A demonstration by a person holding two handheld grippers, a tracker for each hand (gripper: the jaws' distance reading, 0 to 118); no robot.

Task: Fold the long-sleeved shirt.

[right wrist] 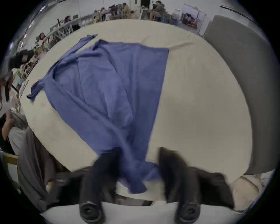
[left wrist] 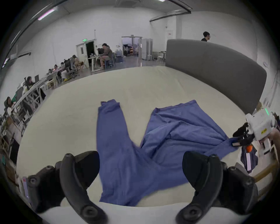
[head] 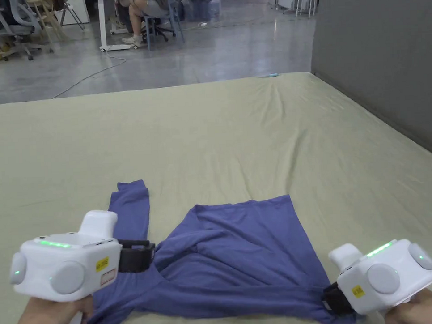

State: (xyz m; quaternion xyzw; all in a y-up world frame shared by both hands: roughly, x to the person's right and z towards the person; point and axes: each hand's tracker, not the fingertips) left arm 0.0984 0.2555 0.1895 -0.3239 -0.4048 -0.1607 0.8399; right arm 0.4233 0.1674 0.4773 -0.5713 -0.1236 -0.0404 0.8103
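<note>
No fold done: shirt (head: 241, 257) rumpled on bed (head: 209, 138), lower centre. Left hand-held gripper (left wrist: 140, 174) open over shoulder; right hand-held gripper (right wrist: 139, 171) open around corner. Folding remains.

Your head view is evenly lit and sharp, with soft glare on the grey floor (head: 232, 47) at 12 o'clock. Both gripper views bend strongly toward black corners. In your right gripper view, motion blur smears the right tongs (right wrist: 136, 171) at 6 o'clock; ceiling strip lights (left wrist: 45, 14) glow at 11 o'clock.
</note>
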